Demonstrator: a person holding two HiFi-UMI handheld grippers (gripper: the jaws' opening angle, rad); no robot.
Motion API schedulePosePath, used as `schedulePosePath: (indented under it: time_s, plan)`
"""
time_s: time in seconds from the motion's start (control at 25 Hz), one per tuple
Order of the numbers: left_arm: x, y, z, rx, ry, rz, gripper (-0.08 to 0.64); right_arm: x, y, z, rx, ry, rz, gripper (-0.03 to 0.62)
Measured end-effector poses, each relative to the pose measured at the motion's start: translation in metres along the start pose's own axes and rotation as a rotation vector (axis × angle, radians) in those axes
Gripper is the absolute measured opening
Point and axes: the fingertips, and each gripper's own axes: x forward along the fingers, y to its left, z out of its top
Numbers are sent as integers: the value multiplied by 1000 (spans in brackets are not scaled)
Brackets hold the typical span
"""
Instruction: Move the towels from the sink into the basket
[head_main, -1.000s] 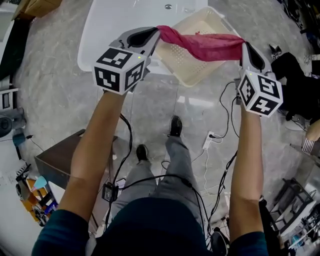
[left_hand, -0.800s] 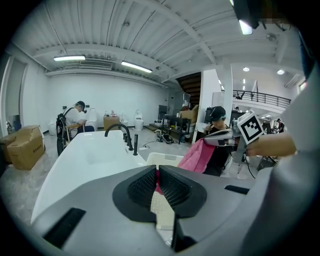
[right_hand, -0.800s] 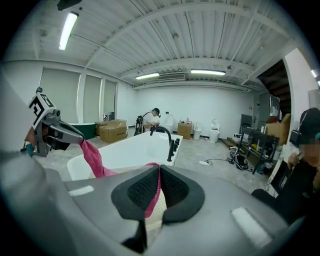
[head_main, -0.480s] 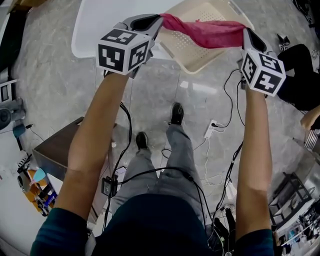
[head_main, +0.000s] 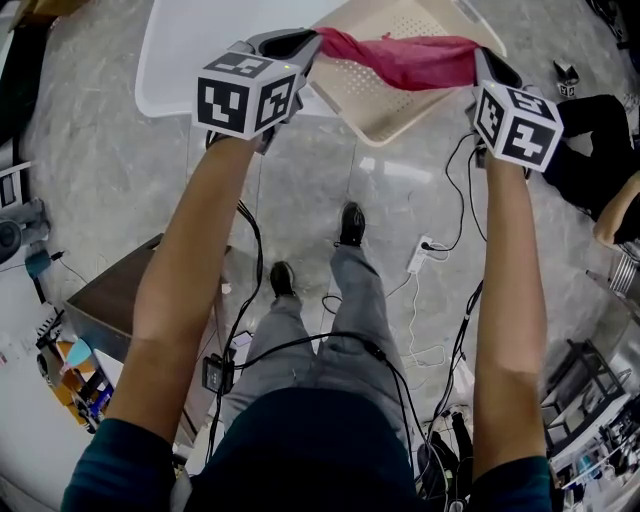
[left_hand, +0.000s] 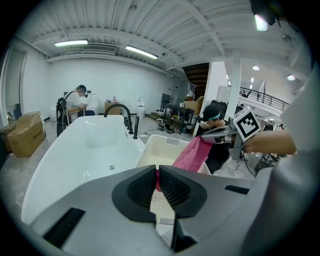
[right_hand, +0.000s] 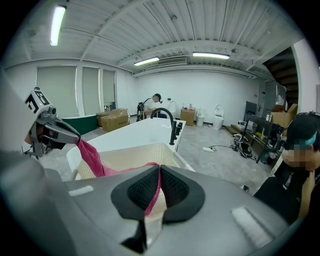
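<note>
the dark pink towel (head_main: 405, 60) is stretched in the air over the cream perforated basket (head_main: 385, 108), with one end in each gripper. the left gripper (head_main: 311, 45) presses its jaws together on the left end of the towel, and the right gripper (head_main: 478, 62) pinches the right end in the same way. the white sink (head_main: 185, 55) with a black faucet (left_hand: 122, 114) stands just beside the basket.

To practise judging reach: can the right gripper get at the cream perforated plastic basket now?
Probably yes: right gripper, shut on the crimson cloth towel, hangs over the cream basket; nothing blocks it.
</note>
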Motion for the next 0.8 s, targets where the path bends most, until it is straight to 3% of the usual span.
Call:
schedulePosePath:
  time_s: [0.36,0.6,0.8]
  plan:
    - [-2,-7,-5,-1,23,-36,47,-5,9,-3,8,17,36,41]
    - [-20,-7,20,8,-25,-28,51,-16,16,14,-3,3,59,80]
    - [-55,-11,51,33,-90,-28,52,-42,24,45,-21,-54,35,49]
